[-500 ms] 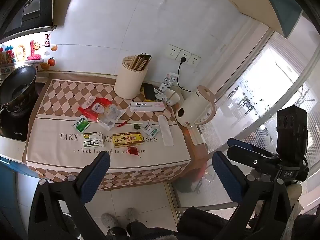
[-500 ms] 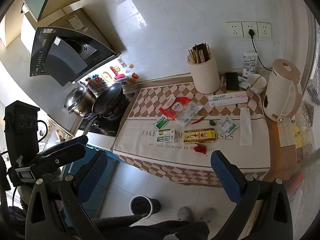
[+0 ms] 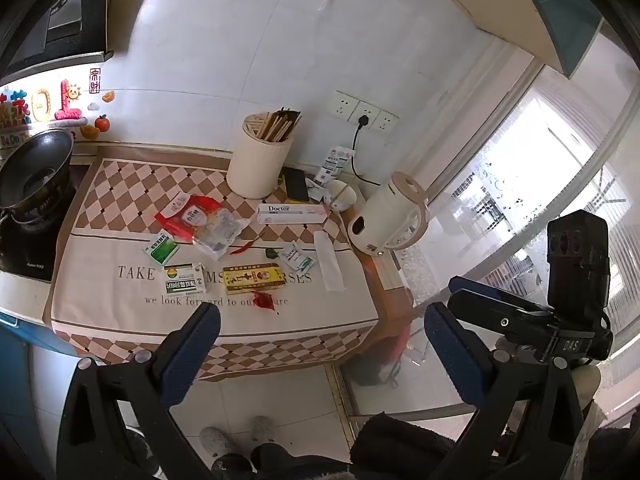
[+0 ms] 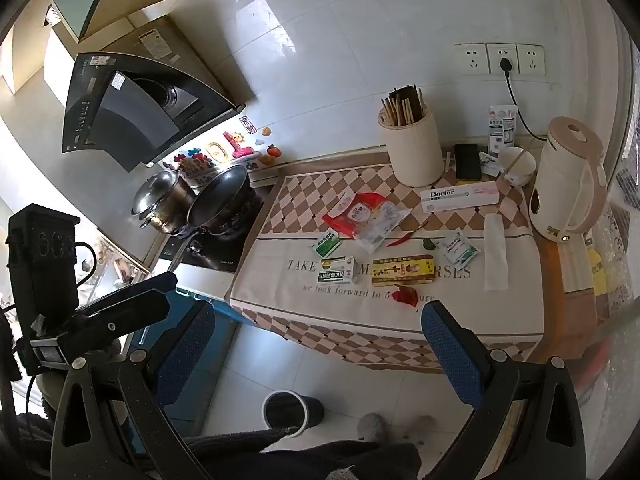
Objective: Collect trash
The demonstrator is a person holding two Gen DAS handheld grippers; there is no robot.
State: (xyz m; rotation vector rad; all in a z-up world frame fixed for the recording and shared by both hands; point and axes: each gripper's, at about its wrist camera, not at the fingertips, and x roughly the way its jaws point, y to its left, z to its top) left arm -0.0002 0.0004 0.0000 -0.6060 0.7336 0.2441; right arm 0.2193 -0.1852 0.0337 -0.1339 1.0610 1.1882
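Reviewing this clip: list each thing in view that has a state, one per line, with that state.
left gripper: open, empty, short of the counter.
right gripper: open, empty.
kettle: lid shut, indicator lit.
plug: in the middle socket.
trash bin: open, upright on the floor.
Doctor box: lying flat.
yellow box: lying flat.
red wrapper: crumpled.

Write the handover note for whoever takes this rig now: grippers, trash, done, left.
Left gripper: open, empty, held short of the counter.
Right gripper: open, empty, also short of the counter.
Trash on the cloth: red wrapper nearest the front edge, yellow box, green-white box, two green sachets, red-and-clear bags, chili, tissue, Doctor box.
Bin: on the floor below the counter.
Done: nothing picked up, as far as shown.
Left: all of it. Starting with the red wrapper seems easiest.
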